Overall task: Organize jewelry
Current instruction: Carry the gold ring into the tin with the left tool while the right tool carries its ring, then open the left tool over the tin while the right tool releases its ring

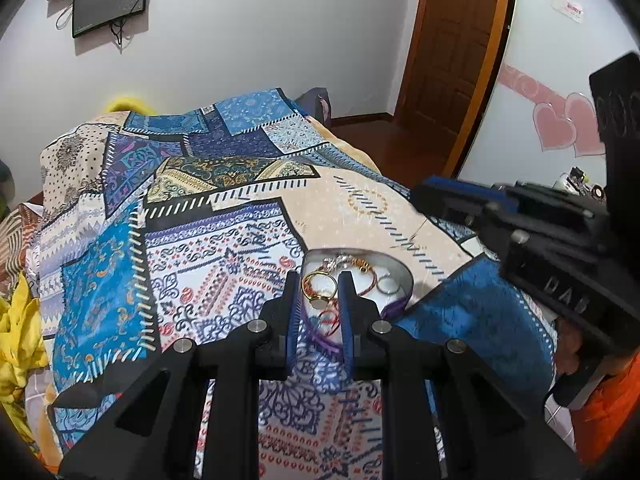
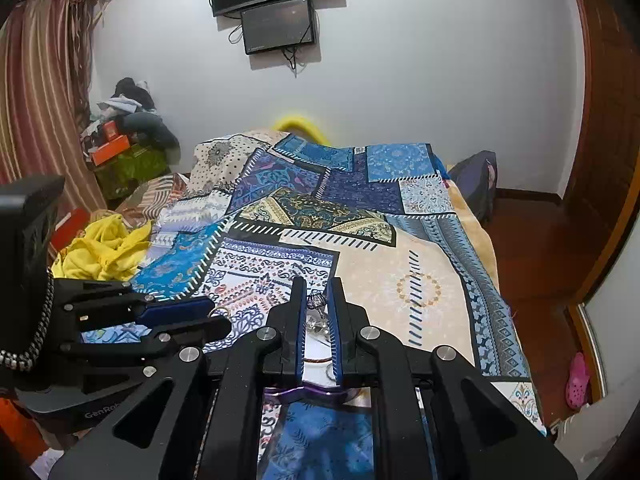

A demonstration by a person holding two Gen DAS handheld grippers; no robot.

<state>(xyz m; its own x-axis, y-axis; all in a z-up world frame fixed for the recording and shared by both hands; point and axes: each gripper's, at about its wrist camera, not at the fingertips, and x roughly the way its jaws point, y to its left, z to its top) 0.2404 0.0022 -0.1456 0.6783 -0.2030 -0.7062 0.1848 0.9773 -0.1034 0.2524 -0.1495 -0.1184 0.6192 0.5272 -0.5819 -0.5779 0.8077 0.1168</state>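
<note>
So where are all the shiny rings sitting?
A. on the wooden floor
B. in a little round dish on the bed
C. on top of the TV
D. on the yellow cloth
B: in the left wrist view the gold rings and a silver ring lie inside a small round white dish resting on the patchwork bedspread.

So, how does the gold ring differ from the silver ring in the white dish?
The gold ring is yellow and looks larger; the silver ring is grey and smaller. The gold ring lies toward the left side, the silver ring near the right rim. Both lie in the white dish.
</note>
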